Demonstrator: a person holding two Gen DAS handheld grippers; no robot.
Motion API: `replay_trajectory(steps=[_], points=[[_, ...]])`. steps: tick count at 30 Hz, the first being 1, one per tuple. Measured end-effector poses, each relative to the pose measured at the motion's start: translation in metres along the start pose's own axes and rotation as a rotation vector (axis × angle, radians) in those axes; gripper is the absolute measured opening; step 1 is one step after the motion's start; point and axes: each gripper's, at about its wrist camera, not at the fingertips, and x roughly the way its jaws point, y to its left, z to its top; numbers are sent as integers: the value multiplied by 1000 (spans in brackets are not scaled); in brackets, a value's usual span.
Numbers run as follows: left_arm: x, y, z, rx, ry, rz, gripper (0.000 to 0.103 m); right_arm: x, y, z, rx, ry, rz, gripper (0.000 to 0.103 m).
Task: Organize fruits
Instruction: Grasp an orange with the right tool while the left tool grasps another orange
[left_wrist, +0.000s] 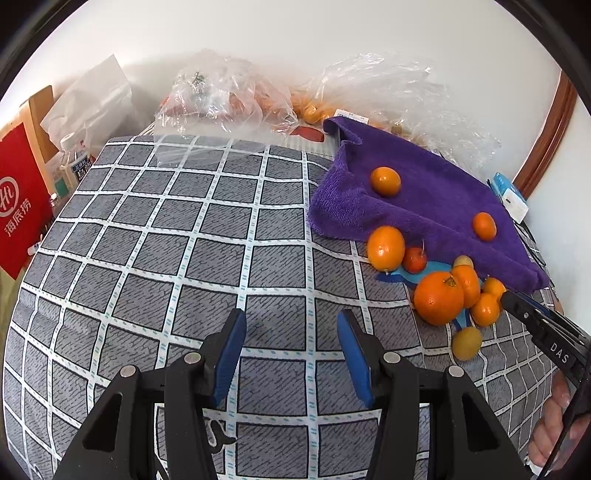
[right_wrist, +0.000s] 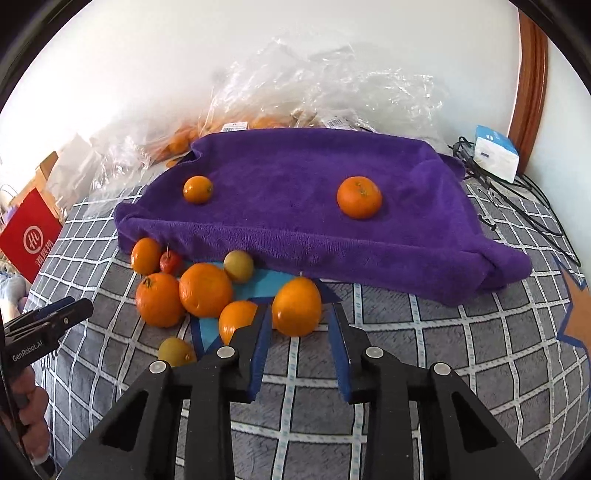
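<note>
Fruits: round orange citrus cluster (right_wrist: 207, 291) on grey checked cloth (left_wrist: 184, 258), two more on purple towel (right_wrist: 295, 206). Right gripper (right_wrist: 297, 332) jaws flank one orange fruit (right_wrist: 296, 306), contact unclear; left gripper (left_wrist: 291, 354) open, empty.

"GenRobot.AI" on left claw (right_wrist: 79, 308)

2 oranges (right_wrist: 359, 196) sit well apart on the purple towel (right_wrist: 295, 229). Just beside its front edge, a cluster of oranges (right_wrist: 205, 290), 2 yellowish fruits (right_wrist: 238, 265) and 1 small red fruit (right_wrist: 171, 263) lies on the checked cover.
</note>
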Motion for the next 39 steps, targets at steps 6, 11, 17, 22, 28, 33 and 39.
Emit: replay_trajectory(steps=[6,11,17,22,28,33,39], points=[[-1,-6,7,-16,-42,-39,49,22,-5,5,35,37,32,32],[8,-19,17,-7,-37,-90,49,15,-18,2,40,17,-2,32],[19,-40,27,13,-37,-145,49,4,-38,-10,-5,22,-49,32],[33,-49,34,4,-28,-168,42,2,-47,-14,-5,1,-19,32],[47,-53,35,-47,0,-171,29,3,-46,-17,-16,-18,-12,32],[41,-48,37,-64,5,-151,29,6,-48,-20,3,-15,-16,32],[13,-32,13,-19,6,-94,29,8,-48,-18,17,-16,-14,32]])
